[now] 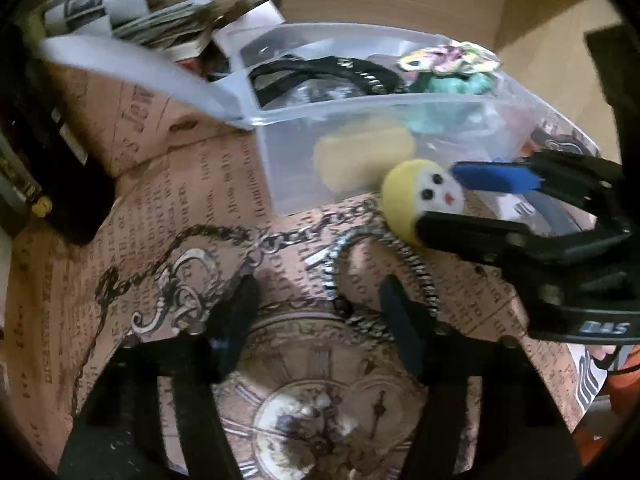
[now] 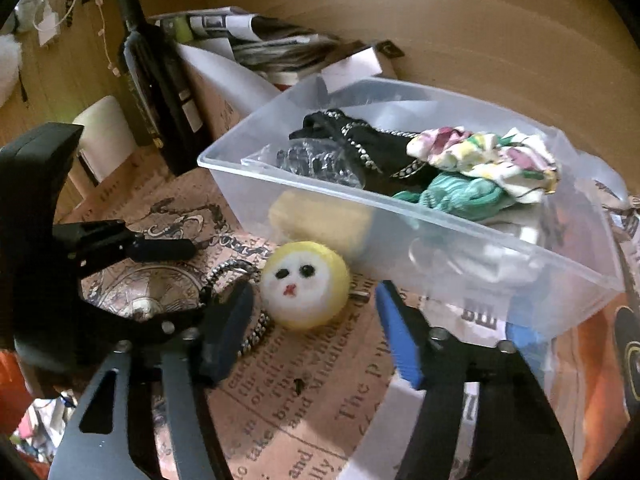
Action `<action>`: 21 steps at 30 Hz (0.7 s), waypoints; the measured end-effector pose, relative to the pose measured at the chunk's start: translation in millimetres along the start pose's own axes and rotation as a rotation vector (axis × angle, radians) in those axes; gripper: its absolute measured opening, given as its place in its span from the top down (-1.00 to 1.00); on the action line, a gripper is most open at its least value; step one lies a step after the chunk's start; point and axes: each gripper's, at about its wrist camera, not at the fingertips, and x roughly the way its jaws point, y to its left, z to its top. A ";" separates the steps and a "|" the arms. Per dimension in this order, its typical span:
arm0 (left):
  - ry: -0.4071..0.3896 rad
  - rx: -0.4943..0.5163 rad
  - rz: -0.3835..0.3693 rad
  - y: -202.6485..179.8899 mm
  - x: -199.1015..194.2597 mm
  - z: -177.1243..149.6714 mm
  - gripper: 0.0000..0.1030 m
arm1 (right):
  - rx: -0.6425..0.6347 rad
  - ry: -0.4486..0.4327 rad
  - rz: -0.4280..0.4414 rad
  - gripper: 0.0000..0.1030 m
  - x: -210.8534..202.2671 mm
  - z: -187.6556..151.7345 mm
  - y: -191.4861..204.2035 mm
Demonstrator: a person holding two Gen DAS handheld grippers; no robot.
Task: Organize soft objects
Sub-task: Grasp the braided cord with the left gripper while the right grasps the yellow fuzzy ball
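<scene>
Your right gripper [image 2: 312,320] is the one to use; the yellow plush ball [image 2: 305,283] with the stitched face sits straight ahead of it, on the centre line between its two fingers, just beyond the tips and resting on the printed table cover [image 2: 304,408]. Those jaws stand spread wide with nothing between them — in the left wrist view the same tool comes in from the right, one finger above the ball [image 1: 420,200] and one below, so the ball is about bracketed but I judge not yet pinched. The ball is round, so no long axis matters; what matters is that it lies dead ahead, and a short push forward before closing should seat it.

Your left gripper [image 1: 320,320] is also spread and holds nothing; the ball lies ahead of it and off to its right, farther than from the other tool. A beaded chain [image 2: 240,270] lies under and to the left of the ball — mind it does not snag.

The clear bin [image 2: 224,160], already holding cloth items, stands just beyond the ball, ahead and to the right of your right tool.
</scene>
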 end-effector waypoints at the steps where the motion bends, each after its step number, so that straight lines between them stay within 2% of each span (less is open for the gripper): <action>1: -0.001 0.000 -0.012 -1.2 0.2 0.6 0.07 | -0.004 0.003 -0.001 0.06 2.0 0.4 0.6; 2: -0.003 -0.002 -0.020 -2.2 0.5 1.2 0.22 | -0.012 0.007 0.001 0.17 4.2 0.4 2.4; 6: -0.016 -0.001 -0.025 -3.7 -1.1 0.3 0.70 | -0.036 -0.005 -0.002 0.21 3.1 -1.8 7.1; 8: -0.014 -0.006 -0.028 -3.2 -1.9 -0.3 0.86 | -0.042 -0.009 -0.004 0.22 3.5 -1.5 7.6; 15: -0.024 -0.032 -0.029 -1.7 -15.9 -6.3 0.86 | -0.064 -0.052 -0.010 0.22 -7.0 -2.5 10.6; 21: -0.089 -0.062 -0.030 4.0 -43.7 -6.7 0.86 | -0.053 -0.101 -0.018 0.22 -24.0 -0.9 7.1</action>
